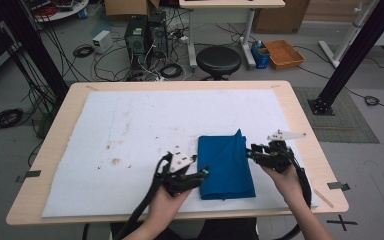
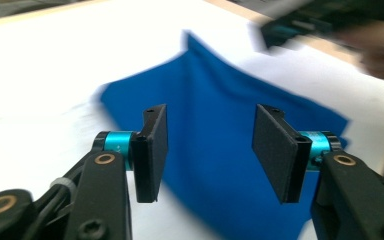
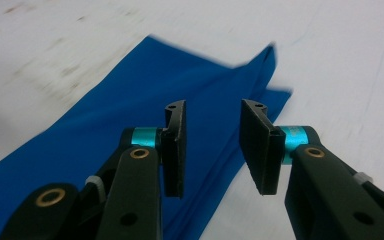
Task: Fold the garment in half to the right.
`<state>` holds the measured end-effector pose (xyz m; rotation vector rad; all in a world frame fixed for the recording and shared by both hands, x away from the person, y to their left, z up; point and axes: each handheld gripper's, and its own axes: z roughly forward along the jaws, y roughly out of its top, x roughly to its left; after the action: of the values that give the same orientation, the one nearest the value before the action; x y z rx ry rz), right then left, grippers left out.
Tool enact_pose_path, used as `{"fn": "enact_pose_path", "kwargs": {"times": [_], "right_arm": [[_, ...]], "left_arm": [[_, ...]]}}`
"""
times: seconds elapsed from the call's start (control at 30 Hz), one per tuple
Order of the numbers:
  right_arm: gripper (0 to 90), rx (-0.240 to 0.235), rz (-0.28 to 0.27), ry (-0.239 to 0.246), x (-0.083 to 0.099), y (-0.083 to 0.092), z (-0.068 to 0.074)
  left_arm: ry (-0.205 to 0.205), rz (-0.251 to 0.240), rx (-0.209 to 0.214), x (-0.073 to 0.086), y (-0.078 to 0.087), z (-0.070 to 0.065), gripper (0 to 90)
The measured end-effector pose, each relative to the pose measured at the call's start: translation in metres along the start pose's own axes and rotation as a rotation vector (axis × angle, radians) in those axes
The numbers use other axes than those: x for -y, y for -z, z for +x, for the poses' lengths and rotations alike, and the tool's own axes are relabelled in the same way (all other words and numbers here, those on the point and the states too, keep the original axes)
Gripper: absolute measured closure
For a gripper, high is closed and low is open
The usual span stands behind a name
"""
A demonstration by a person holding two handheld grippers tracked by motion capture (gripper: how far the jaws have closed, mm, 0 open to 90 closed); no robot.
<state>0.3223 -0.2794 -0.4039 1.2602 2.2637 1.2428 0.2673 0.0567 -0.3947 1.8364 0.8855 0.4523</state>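
Lying folded near the desk's [image 1: 65,145] front edge, the blue cloth [image 1: 226,167] looks nearly done, one corner sticking up, left gripper [image 1: 202,173] and right gripper [image 1: 250,151] both open beside it.

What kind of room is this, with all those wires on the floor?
Probably a lab or workshop for recording. Computer towers sit among tangled cables on the floor, and a wooden table with a white mat holds a folded blue cloth.
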Motion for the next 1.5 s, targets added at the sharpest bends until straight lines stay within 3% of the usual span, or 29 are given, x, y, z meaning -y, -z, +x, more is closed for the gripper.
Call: {"fn": "enact_pose_path", "kwargs": {"times": [0.1,0.23,0.3,0.4,0.47,0.73,0.8,0.87,1.13,1.23,1.37,1.5], "right_arm": [[54.6,-0.033,0.007,-0.041,0.020,0.014,0.009],[54.8,-0.077,0.036,-0.080,0.041,0.022,0.022],[61.3,-0.086,0.073,-0.072,0.048,0.022,0.028],[82.7,-0.093,0.123,-0.057,0.055,0.020,0.033],[87.7,-0.091,0.124,-0.054,0.059,0.022,0.034],[87.3,-0.072,0.120,-0.085,0.075,0.039,0.035],[78.1,-0.070,0.125,-0.097,0.079,0.039,0.033],[74.9,-0.074,0.124,-0.105,0.080,0.038,0.031],[61.6,-0.024,0.021,-0.086,0.060,0.042,0.020],[57.9,-0.011,-0.045,-0.064,0.044,0.045,0.013],[49.7,-0.001,-0.124,-0.021,0.021,0.045,0.006],[42.4,-0.003,-0.166,0.013,-0.004,0.042,0.001]], "left_arm": [[0.004,-0.013,-0.052,0.004,0.018,0.019,47.8],[0.038,-0.034,-0.094,0.010,0.037,0.037,47.6],[0.046,-0.035,-0.103,0.014,0.043,0.042,47.6],[0.055,-0.033,-0.108,0.017,0.049,0.045,47.5],[0.059,-0.039,-0.108,0.018,0.052,0.047,47.5],[0.063,-0.028,-0.094,0.019,0.052,0.048,47.5],[0.063,-0.024,-0.089,0.019,0.051,0.047,47.2],[0.056,-0.018,-0.081,0.019,0.050,0.046,46.6],[0.050,-0.030,-0.061,0.017,0.053,0.054,40.3],[0.048,-0.046,-0.040,0.015,0.057,0.063,38.0],[0.026,-0.067,-0.045,0.010,0.063,0.077,34.8],[0.017,-0.082,-0.048,0.005,0.068,0.098,34.4]]}}
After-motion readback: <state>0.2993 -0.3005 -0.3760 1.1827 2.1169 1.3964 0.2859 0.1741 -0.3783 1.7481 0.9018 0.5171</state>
